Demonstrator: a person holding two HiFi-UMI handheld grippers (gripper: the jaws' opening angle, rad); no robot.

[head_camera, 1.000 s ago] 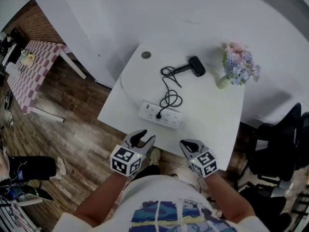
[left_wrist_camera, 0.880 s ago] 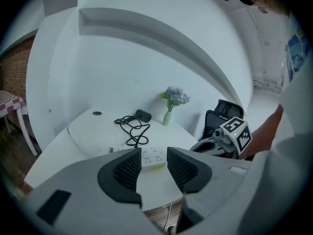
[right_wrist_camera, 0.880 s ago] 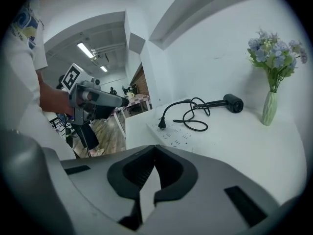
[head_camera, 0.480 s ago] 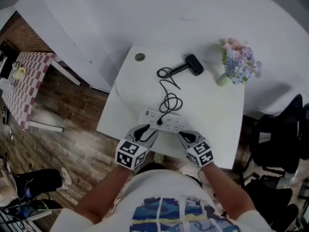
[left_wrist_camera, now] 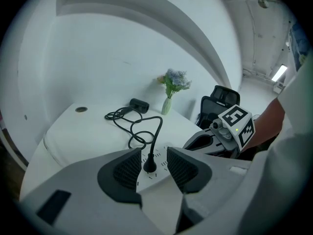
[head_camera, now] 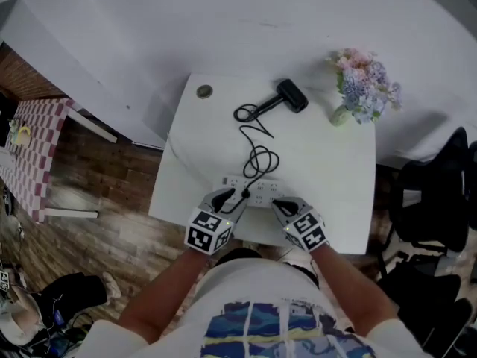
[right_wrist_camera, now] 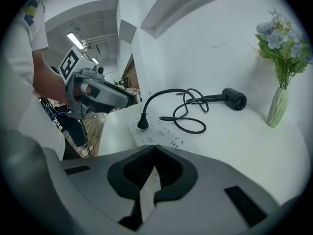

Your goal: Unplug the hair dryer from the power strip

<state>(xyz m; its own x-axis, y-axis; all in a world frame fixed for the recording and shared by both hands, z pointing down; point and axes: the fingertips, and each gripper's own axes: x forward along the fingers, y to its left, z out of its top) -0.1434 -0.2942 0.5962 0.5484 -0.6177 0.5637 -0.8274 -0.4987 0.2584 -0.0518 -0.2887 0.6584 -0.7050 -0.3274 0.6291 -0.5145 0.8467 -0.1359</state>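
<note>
A white power strip [head_camera: 253, 191] lies near the front edge of the white table [head_camera: 328, 162]. A black plug [head_camera: 244, 193] stands in it, and its cord loops back to the black hair dryer [head_camera: 287, 95] at the far side. My left gripper [head_camera: 229, 198] is open just in front of the plug. In the left gripper view the plug [left_wrist_camera: 149, 167] shows between the two pads of the left gripper [left_wrist_camera: 154, 153]; contact is not clear. My right gripper [head_camera: 279, 204] is shut, its tip [right_wrist_camera: 155, 147] over the near end of the strip [right_wrist_camera: 156, 131], right of the plug [right_wrist_camera: 142, 124].
A vase of flowers [head_camera: 363, 84] stands at the table's far right corner. A round grommet [head_camera: 203, 92] sits at the far left corner. A black chair [head_camera: 440, 200] is right of the table, wood floor and a checkered table [head_camera: 30, 148] to the left.
Both grippers have moved forward from off the table's front edge to the power strip. The left one now has the plug between its open jaws.
</note>
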